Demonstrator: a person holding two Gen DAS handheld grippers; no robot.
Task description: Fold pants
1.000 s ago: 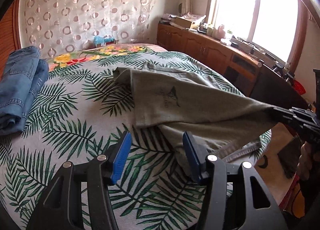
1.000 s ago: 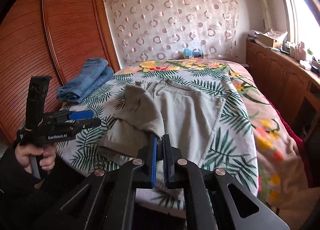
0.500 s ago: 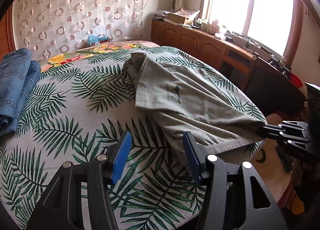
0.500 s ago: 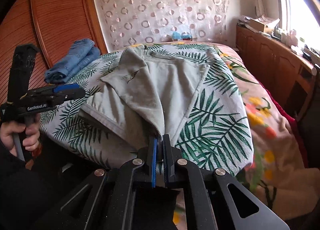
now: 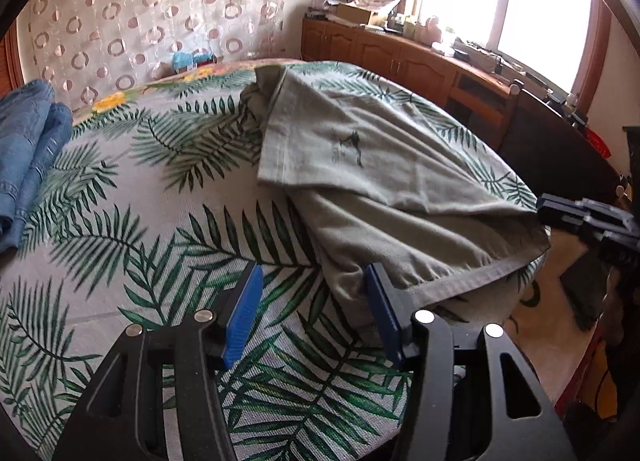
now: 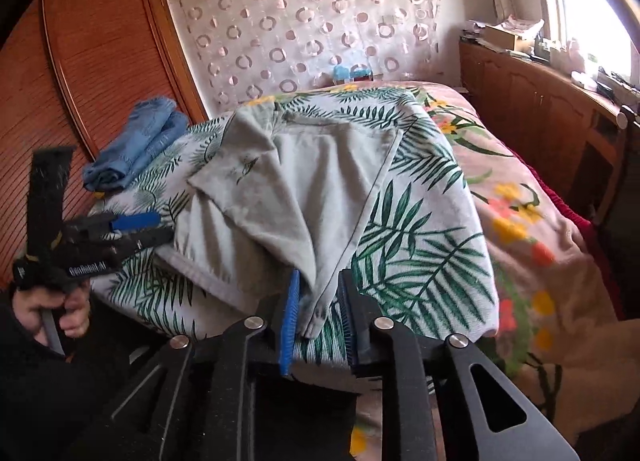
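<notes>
Grey-green pants point(image 5: 380, 165) lie folded over on the palm-leaf bedspread point(image 5: 160, 253), with a small dark logo on the top layer. They also show in the right wrist view point(image 6: 288, 189). My left gripper point(image 5: 312, 313) is open and empty, just above the bedspread beside the pants' near hem. My right gripper point(image 6: 316, 317) is open at the bed's edge, with the pants' corner lying loose between its jaws. It also shows in the left wrist view point(image 5: 576, 217) at the right.
Folded blue jeans point(image 5: 28, 149) lie at the bed's left side, near a wooden wardrobe point(image 6: 80, 81). A wooden cabinet point(image 5: 420, 61) with clutter runs under the window on the right. A patterned curtain point(image 6: 312, 25) hangs behind the bed.
My right gripper pulled the pants' corner toward the bed's edge, lowered it and then opened, letting go of the cloth. The left gripper stayed open and moved slightly.
</notes>
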